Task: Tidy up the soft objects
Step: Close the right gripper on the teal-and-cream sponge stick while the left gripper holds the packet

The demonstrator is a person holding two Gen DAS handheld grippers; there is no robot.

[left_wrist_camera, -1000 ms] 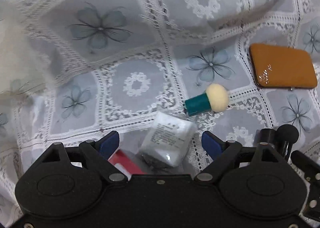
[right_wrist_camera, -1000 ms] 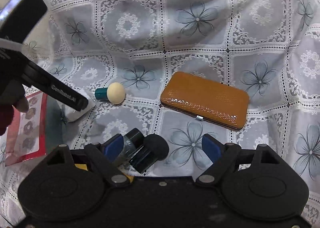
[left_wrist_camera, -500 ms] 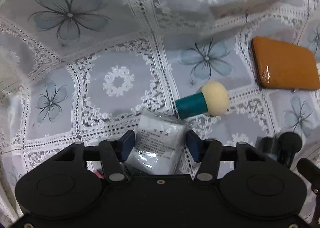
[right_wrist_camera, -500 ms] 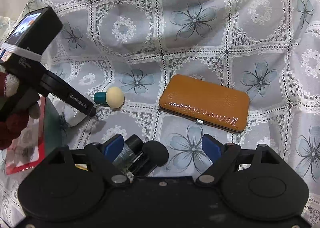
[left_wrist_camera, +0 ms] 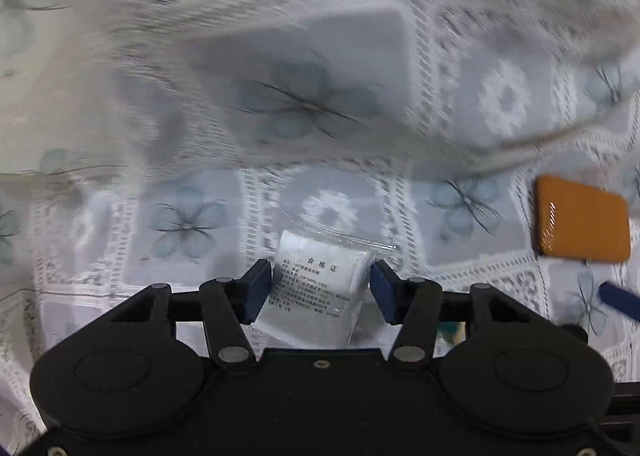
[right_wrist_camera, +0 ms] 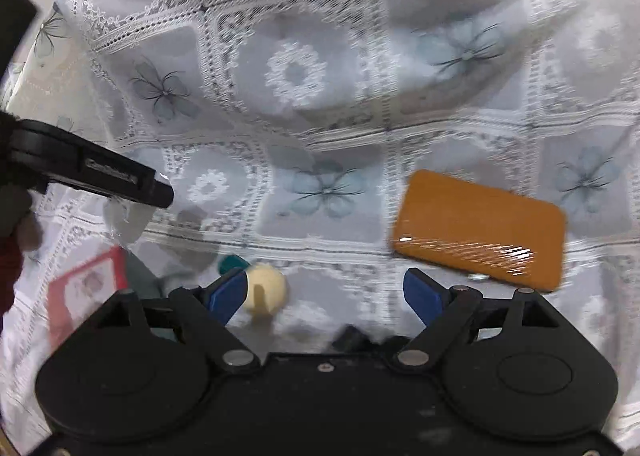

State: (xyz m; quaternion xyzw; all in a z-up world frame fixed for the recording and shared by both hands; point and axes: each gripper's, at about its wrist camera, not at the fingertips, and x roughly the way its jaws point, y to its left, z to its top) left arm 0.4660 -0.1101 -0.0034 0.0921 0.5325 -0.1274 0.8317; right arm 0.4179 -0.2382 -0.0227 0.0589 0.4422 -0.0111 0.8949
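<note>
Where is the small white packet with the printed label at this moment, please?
In the left wrist view, the white packet sits low and central, clamped between the left gripper pads, above the lace tablecloth.

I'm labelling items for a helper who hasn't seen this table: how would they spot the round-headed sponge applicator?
Start at the lace tablecloth with grey flower squares and find the flat orange case. Look left of it, near the right gripper; the sponge applicator lies by the left fingertip. It alone has a cream ball head on a short teal handle.

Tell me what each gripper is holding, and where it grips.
Left gripper pinches the white packet across its two side edges. Right gripper is open, holding nothing.
</note>
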